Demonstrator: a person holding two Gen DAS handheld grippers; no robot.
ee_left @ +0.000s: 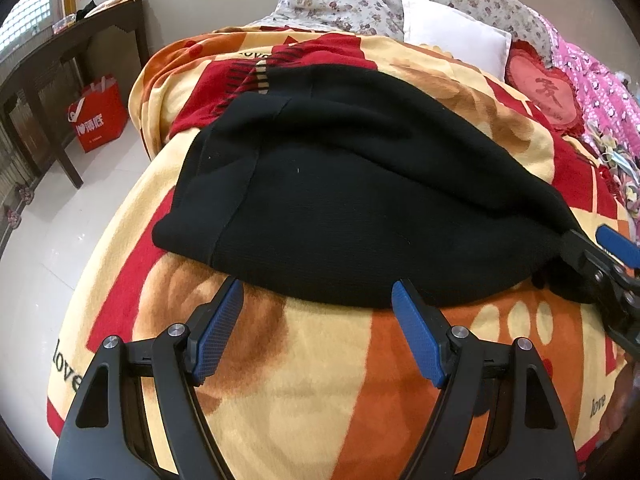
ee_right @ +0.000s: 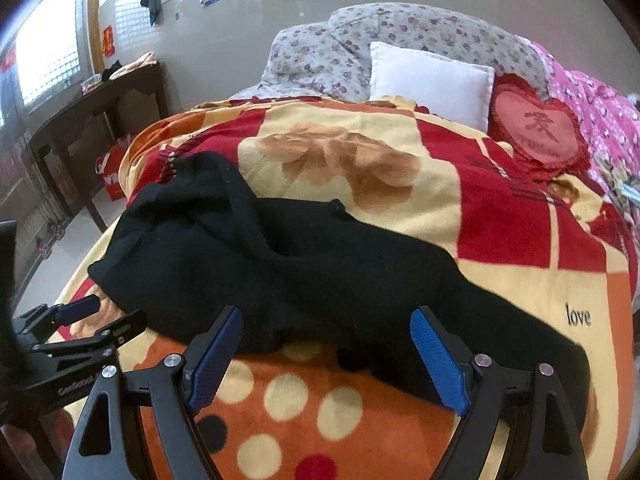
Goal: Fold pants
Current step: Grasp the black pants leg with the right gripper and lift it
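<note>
Fingers, left wrist view: both blue-padded fingers (ee_left: pixel 218 330) of the left gripper (ee_left: pixel 318 332) stood wide apart, holding nothing, tips just at the near hem of the black pants (ee_left: pixel 340 200).
Pants, left wrist view: lay spread across the patterned blanket (ee_left: pixel 280 380) on the bed, the right gripper (ee_left: pixel 592 248) touching their right end.
Fingers, right wrist view: right gripper (ee_right: pixel 326 354) spread wide and empty, its right finger (ee_right: pixel 438 362) over black cloth.
Pants, right wrist view: black pants (ee_right: pixel 300 272) rumpled on the blanket (ee_right: pixel 304 400), left gripper (ee_right: pixel 104 314) at their left edge, also parted.
Behind: white pillow (ee_right: pixel 430 80), red heart cushion (ee_right: pixel 538 128).
</note>
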